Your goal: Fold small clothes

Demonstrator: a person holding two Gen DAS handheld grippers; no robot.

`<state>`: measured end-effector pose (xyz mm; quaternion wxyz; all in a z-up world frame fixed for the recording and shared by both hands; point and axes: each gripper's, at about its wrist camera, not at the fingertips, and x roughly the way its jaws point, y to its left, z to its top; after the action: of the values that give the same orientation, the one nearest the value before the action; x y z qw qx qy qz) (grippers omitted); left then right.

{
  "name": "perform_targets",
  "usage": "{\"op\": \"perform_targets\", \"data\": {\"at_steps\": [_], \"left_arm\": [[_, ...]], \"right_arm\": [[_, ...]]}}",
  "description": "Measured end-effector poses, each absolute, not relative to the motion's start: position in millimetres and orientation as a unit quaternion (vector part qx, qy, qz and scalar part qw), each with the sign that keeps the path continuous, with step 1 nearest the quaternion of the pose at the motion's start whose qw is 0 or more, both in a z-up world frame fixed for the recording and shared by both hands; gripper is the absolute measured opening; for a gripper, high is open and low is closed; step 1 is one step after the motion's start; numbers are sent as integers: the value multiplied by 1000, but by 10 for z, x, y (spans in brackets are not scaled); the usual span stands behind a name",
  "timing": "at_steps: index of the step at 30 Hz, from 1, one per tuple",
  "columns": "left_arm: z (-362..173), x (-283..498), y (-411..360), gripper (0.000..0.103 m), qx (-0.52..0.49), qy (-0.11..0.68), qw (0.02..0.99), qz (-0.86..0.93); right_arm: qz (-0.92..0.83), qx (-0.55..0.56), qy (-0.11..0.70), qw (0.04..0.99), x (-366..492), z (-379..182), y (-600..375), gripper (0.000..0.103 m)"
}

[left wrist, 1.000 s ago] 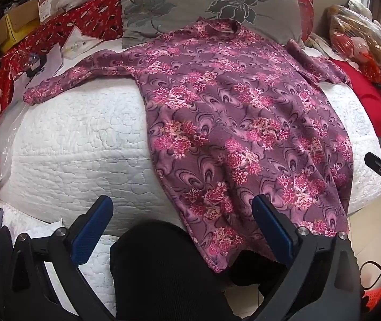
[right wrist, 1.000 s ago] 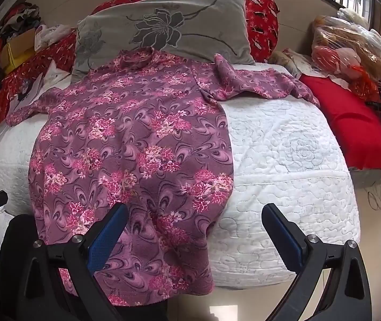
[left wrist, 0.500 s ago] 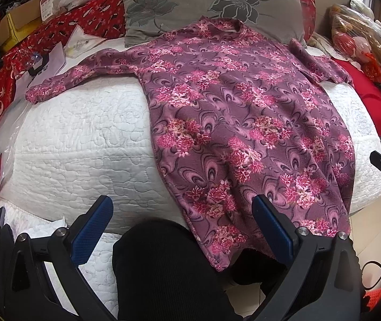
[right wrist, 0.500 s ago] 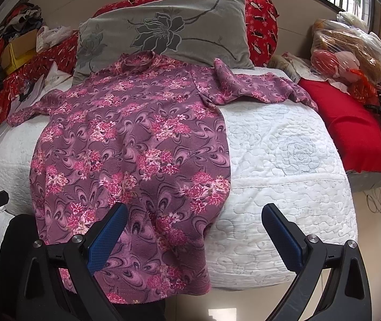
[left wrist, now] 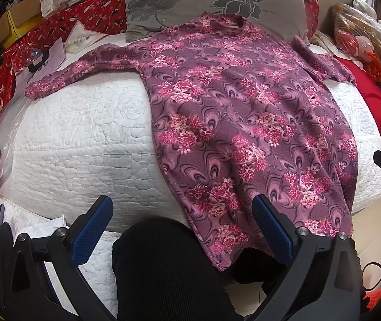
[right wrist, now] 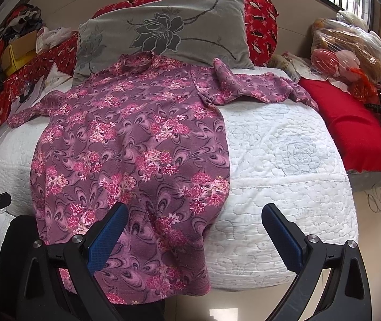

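Observation:
A purple long-sleeved top with pink flowers (left wrist: 233, 123) (right wrist: 137, 144) lies spread flat on a white quilted mattress (left wrist: 83, 139) (right wrist: 284, 160). Its collar rests against a grey pillow and its hem hangs over the near edge. One sleeve (left wrist: 78, 72) stretches out to the left; the other sleeve (right wrist: 257, 91) lies bunched to the right. My left gripper (left wrist: 182, 224) hovers open near the hem's left corner, holding nothing. My right gripper (right wrist: 195, 230) hovers open over the hem's right edge, also holding nothing.
A grey flower-print pillow (right wrist: 163, 32) leans at the head of the bed. Red patterned bedding with boxes and papers (left wrist: 30, 34) lies at the left. A red cushion (right wrist: 356, 123) and plastic bags (right wrist: 350, 45) sit at the right. A person's dark-trousered knee (left wrist: 163, 264) is below the left gripper.
Both grippers have drifted slightly, the top shifting a little in view; both stay open and nothing has been gripped.

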<state>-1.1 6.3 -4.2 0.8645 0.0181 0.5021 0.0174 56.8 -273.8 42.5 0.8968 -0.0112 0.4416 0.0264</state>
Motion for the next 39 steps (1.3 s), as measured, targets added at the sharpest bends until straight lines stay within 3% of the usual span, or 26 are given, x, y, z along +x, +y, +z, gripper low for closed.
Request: {"op": "perform_targets", "data": {"at_steps": [39], "left_arm": [[-380, 250, 283, 103, -40, 564, 824, 30]], "right_arm": [[10, 14, 457, 889, 706, 224, -2913, 101]]}}
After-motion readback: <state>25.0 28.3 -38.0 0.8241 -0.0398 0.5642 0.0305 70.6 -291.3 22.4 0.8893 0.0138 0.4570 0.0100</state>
